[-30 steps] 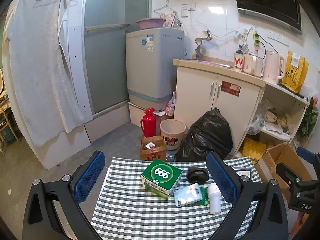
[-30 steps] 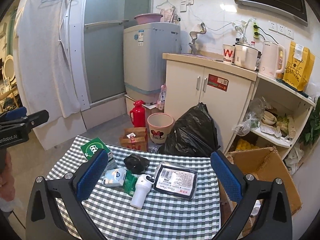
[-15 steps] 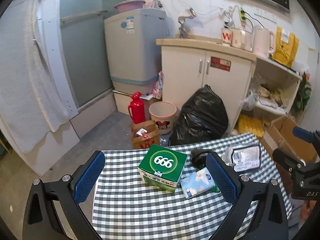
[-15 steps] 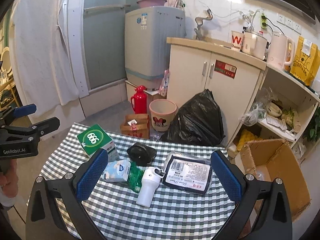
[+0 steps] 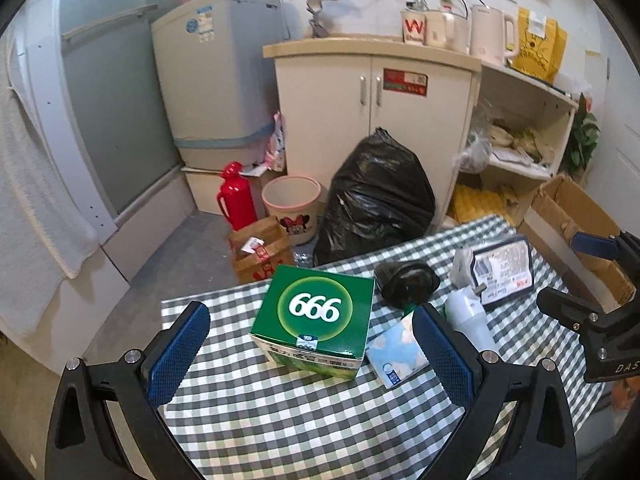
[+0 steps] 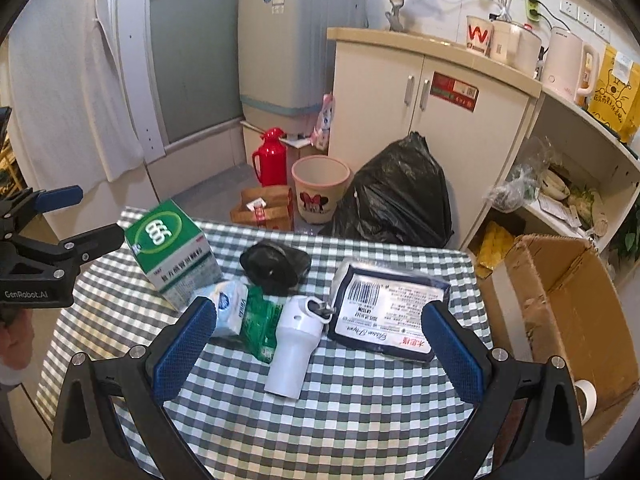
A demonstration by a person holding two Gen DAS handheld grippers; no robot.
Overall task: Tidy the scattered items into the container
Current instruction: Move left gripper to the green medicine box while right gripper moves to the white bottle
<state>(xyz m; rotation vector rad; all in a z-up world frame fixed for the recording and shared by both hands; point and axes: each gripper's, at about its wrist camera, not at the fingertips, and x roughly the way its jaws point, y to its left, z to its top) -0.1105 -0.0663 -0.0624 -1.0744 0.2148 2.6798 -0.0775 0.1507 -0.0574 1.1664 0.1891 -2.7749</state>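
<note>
My left hand-held gripper point(image 5: 310, 344) hangs released around the green box point(image 5: 316, 314); my right hand-held gripper point(image 6: 318, 338) gapes empty over the white bottle point(image 6: 294, 350) on the counter point(image 6: 360, 412). I judge nothing is tidied yet. Next: clamp the box, carry it to the cardboard box point(image 6: 568, 312) beside the counter.

We read "666" in a white-ringed circle on top of the green cardboard box point(image 5: 316, 312). The black left gripper point(image 6: 60, 216) says "GenRobot.AI". The white paper cup point(image 6: 478, 36) has a big red "W". The small blue tissue pack point(image 6: 230, 312) says "Vinda".
</note>
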